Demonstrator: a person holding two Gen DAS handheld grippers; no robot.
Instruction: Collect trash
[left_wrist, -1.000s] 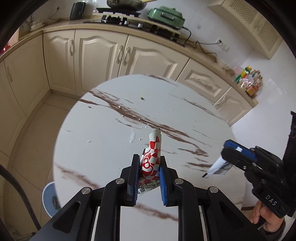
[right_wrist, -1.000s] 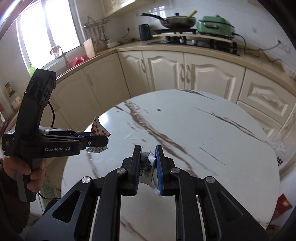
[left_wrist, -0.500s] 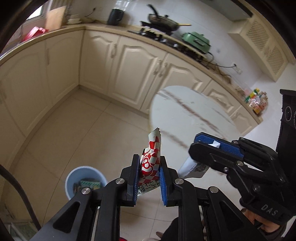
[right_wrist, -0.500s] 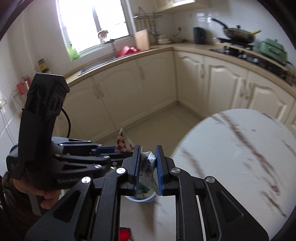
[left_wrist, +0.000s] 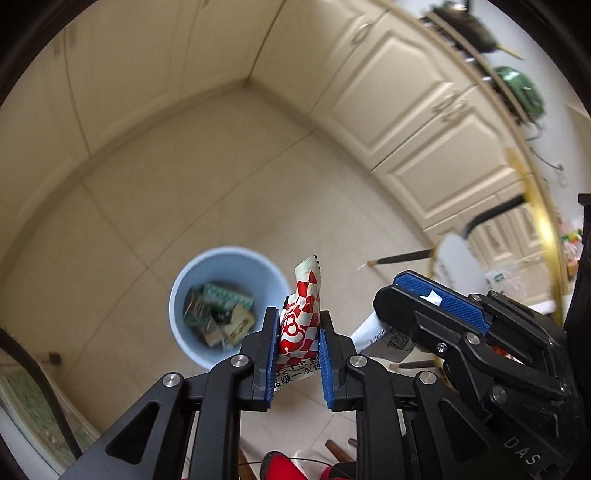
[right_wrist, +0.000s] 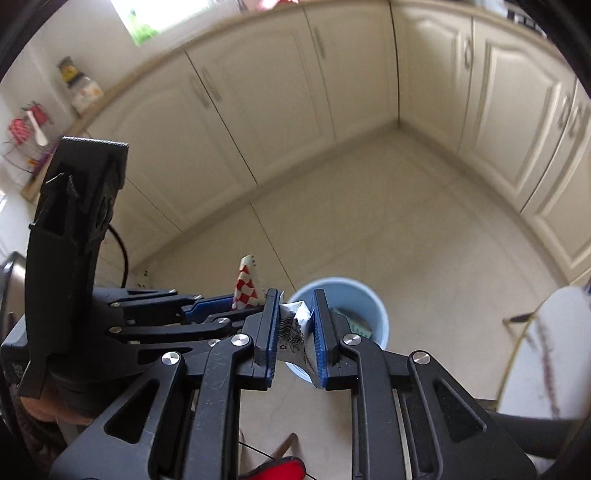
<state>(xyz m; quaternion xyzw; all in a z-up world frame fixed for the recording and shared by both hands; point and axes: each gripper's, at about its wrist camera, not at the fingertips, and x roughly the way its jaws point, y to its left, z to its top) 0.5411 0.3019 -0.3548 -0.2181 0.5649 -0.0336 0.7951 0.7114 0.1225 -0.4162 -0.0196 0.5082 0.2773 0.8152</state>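
— Blue bin (left_wrist: 192, 284), is that? Its contents are hard to read.

— Yes, a pale blue pail on the cream floor tiles (left_wrist: 155, 192), holding crumpled green and yellow packets (left_wrist: 218, 314); the blur hides any detail. In the right view, the right gripper (right_wrist: 294, 328) covers most of its mouth.

— What do the tools hold?

— The left gripper (left_wrist: 298, 345) is clamped narrowly on a red-and-white checked wrapper (left_wrist: 301, 314) standing upright between its blue pads. The right one pinches a white printed wrapper (right_wrist: 293, 323); its lower part is hidden by the fingers.

— And the room?

— Cream cabinets (right_wrist: 258, 103) wrap the corner. Bare floor lies around the pail. A marble table edge (right_wrist: 546, 369) is cut off at right, and a red shoe (right_wrist: 277, 469) shows below.
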